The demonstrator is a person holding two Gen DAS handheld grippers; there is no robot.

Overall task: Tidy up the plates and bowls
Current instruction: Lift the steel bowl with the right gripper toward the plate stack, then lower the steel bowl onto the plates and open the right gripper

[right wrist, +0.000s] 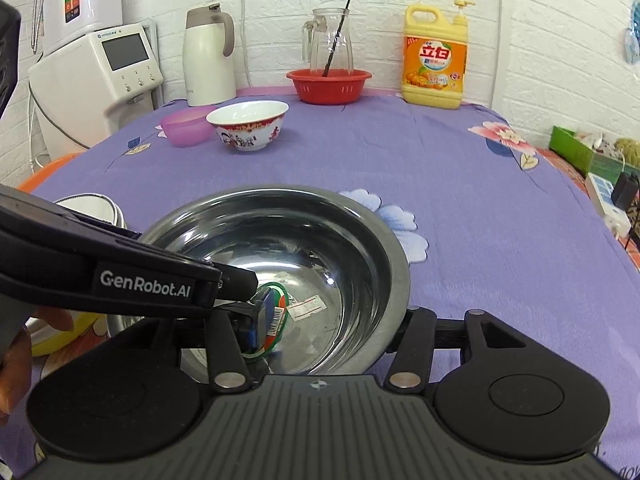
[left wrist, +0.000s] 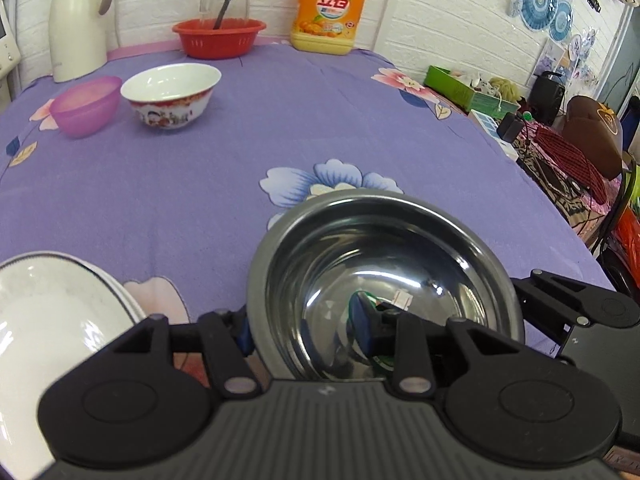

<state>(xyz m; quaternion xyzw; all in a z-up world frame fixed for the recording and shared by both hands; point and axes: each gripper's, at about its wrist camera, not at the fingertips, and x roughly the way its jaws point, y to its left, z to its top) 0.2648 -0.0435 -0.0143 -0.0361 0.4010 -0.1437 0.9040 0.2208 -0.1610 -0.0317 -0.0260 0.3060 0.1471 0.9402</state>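
A steel bowl (left wrist: 384, 264) sits close in front of both grippers; it also shows in the right wrist view (right wrist: 320, 248). My left gripper (left wrist: 308, 332) straddles the bowl's near-left rim, one finger inside and one outside, apparently shut on the rim. My right gripper (right wrist: 328, 332) straddles the near-right rim, jaws wide; its grip is unclear. A white plate stack (left wrist: 52, 320) lies at the left, also seen in the right wrist view (right wrist: 96, 206). A white patterned bowl (left wrist: 172, 92) and a pink plastic bowl (left wrist: 86, 104) stand far left.
A red basket (left wrist: 219, 36), a glass jug (right wrist: 330, 40), a yellow detergent bottle (left wrist: 329, 8) and a white kettle (left wrist: 78, 20) line the back of the purple tablecloth (left wrist: 280, 120). A yellow dish (right wrist: 60, 336) lies at the near left. Clutter lies beyond the right table edge.
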